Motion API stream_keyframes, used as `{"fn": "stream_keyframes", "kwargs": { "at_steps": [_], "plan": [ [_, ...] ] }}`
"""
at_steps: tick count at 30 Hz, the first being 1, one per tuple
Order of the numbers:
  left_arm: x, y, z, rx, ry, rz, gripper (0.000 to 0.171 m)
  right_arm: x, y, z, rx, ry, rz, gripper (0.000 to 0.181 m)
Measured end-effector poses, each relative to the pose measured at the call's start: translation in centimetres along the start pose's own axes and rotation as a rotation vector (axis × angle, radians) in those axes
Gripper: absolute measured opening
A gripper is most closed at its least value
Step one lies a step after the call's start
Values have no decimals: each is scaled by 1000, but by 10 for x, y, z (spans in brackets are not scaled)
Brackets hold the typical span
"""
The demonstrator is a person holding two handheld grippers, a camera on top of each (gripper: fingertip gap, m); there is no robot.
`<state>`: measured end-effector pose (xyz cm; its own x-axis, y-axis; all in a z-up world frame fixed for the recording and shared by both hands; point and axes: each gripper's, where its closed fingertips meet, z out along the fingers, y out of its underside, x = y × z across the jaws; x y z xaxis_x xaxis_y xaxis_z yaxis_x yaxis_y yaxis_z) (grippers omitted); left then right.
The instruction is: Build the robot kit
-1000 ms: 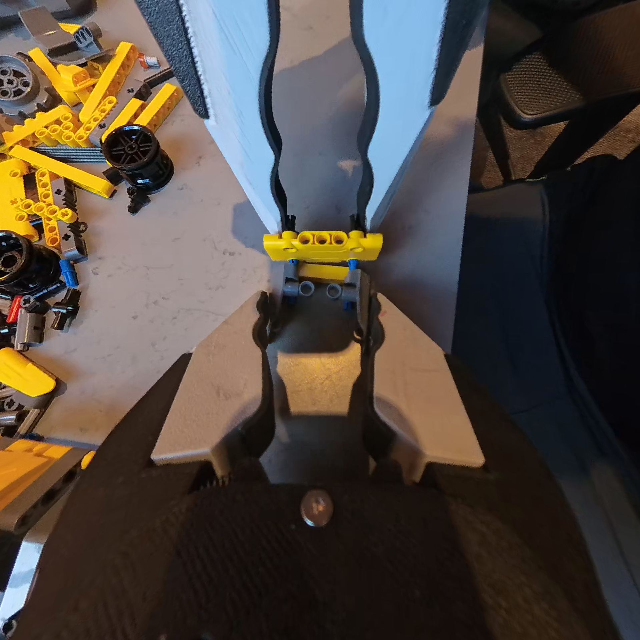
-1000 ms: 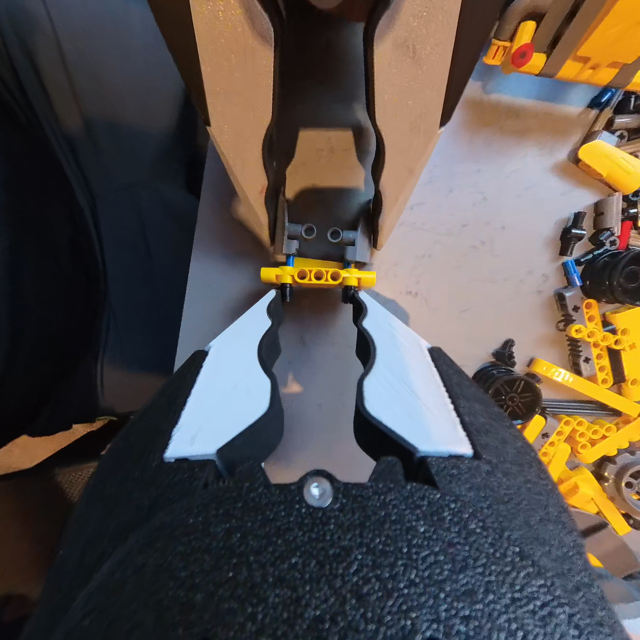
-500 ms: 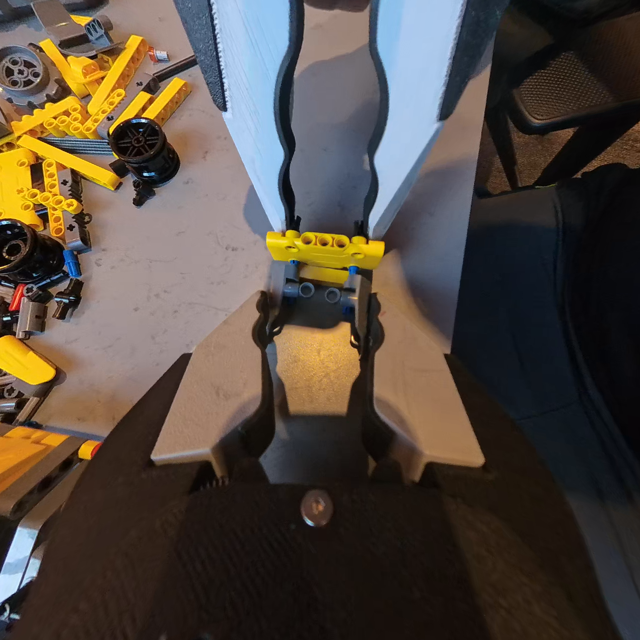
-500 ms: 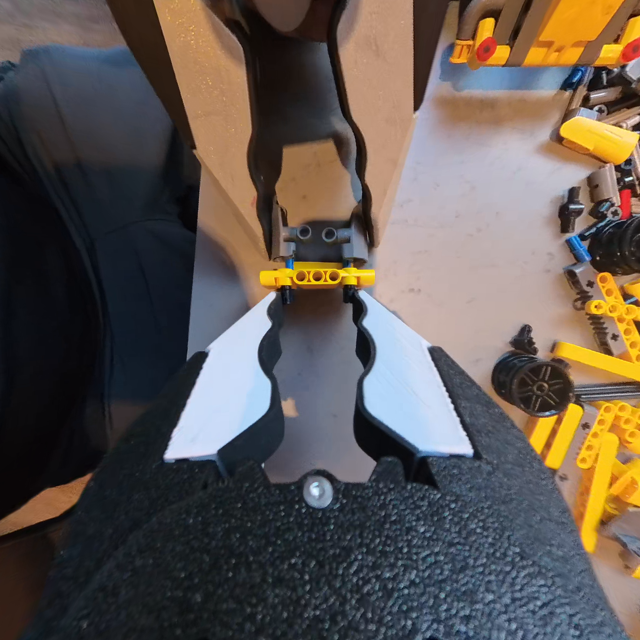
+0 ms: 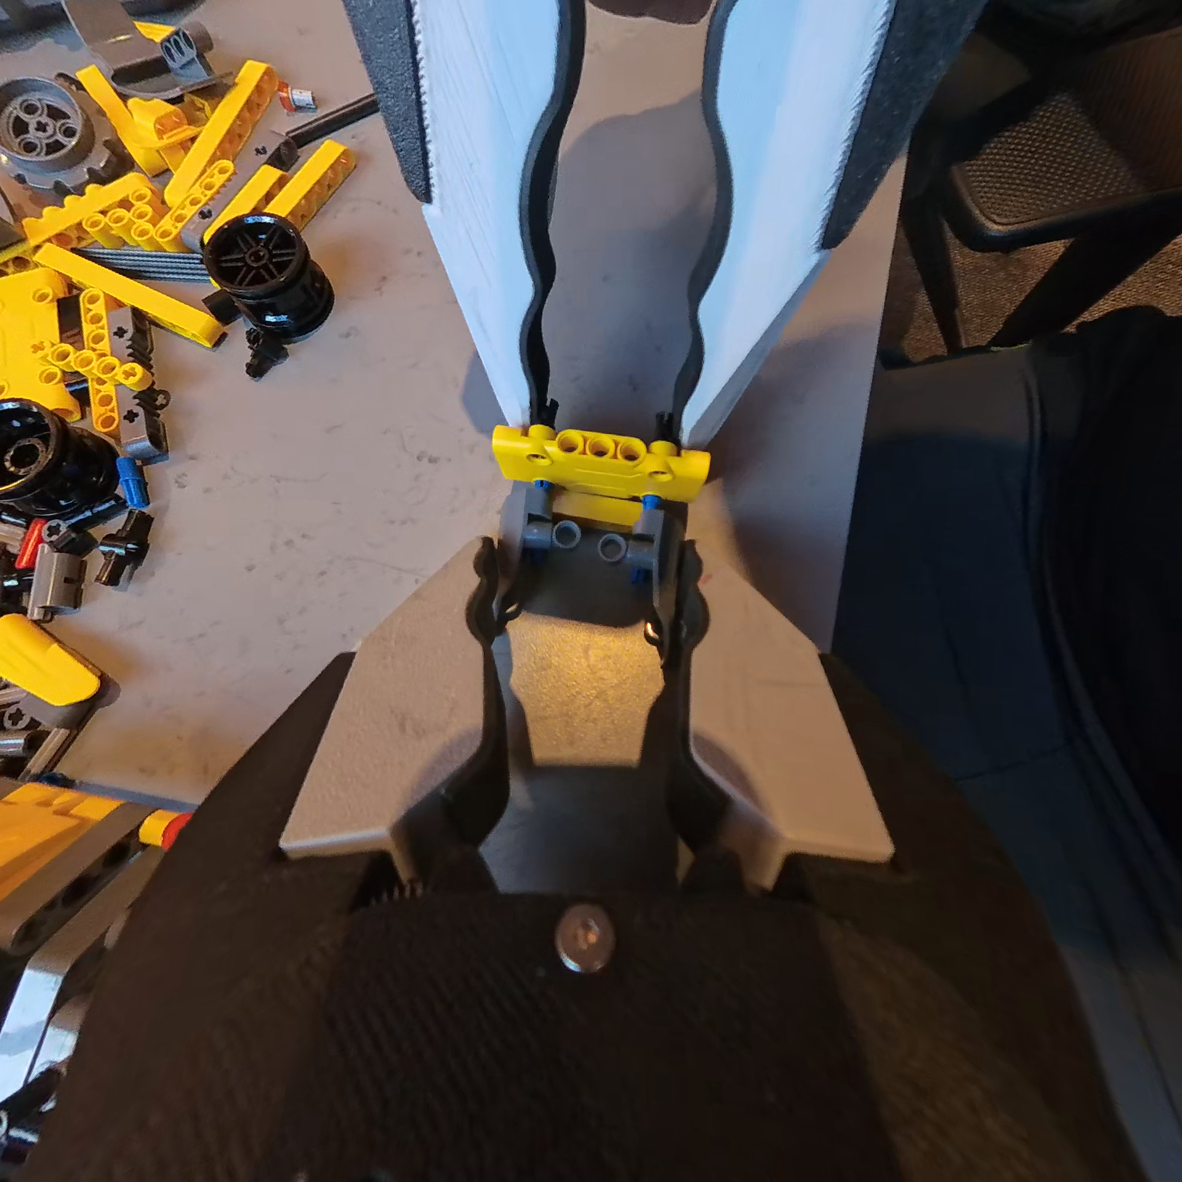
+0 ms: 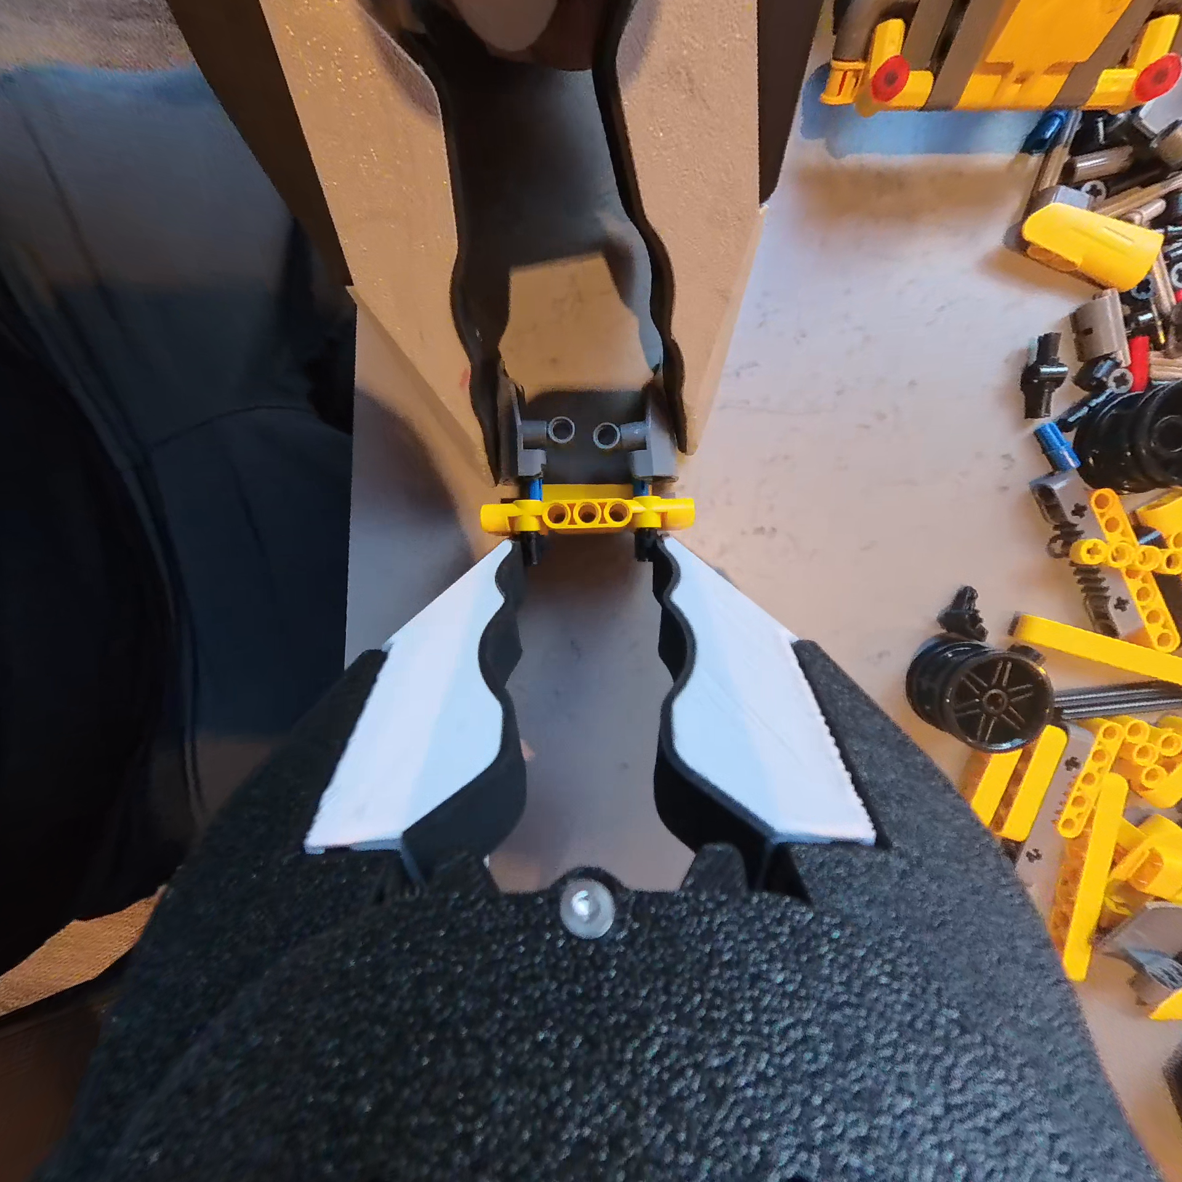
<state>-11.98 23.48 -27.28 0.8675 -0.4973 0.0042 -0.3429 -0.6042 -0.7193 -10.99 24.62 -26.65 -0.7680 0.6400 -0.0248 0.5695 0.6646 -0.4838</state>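
Note:
My left gripper (image 5: 588,575), with grey fingers, is shut on a dark grey connector piece (image 5: 566,532) and holds it above the table's edge. My right gripper (image 6: 585,553), with white fingers, faces it tip to tip. It is shut on the black pins of a short yellow beam (image 6: 585,513) with three holes. Two blue pins join the yellow beam (image 5: 601,457) to the grey piece (image 6: 563,430). The right gripper (image 5: 604,422) enters the left wrist view from the top. The left gripper (image 6: 585,448) enters the right wrist view from the top.
The pale table (image 5: 307,575) holds a pile of yellow beams (image 5: 115,211), black wheels (image 5: 265,275) and small grey and black pins beside the grippers. A part-built yellow model (image 6: 998,51) stands further off. The table edge (image 5: 857,448) borders a dark chair (image 5: 1023,160).
Both grippers have shifted together a little over the table, still holding the joined pieces. The yellow beam now sits slightly tilted. Both grips are unchanged.

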Motion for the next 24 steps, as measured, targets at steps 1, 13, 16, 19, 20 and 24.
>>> {"fn": "stream_keyframes", "kwargs": {
  "at_steps": [1, 13, 16, 19, 20, 24],
  "plan": [
    [0, 0, 0, 0, 0, -1, 56, 0, 0, 0, -2, 4, -5, 39],
    [0, 0, 0, 0, 2, 1, 56, 3, -3, 2, 14, 39, -167, 38],
    [0, 0, 0, 0, 1, 2, 56, 4, -4, 3, -5, 32, -212, 39],
    [0, 0, 0, 1, 1, 2, 57, 4, -4, 4, -7, 28, -244, 39],
    [0, 0, 0, 1, 0, 2, 57, 4, -4, 4, -10, 30, -256, 39],
    [0, 0, 0, 1, -1, 2, 57, 5, -5, 5, -39, 38, -289, 39]
  ]
}}
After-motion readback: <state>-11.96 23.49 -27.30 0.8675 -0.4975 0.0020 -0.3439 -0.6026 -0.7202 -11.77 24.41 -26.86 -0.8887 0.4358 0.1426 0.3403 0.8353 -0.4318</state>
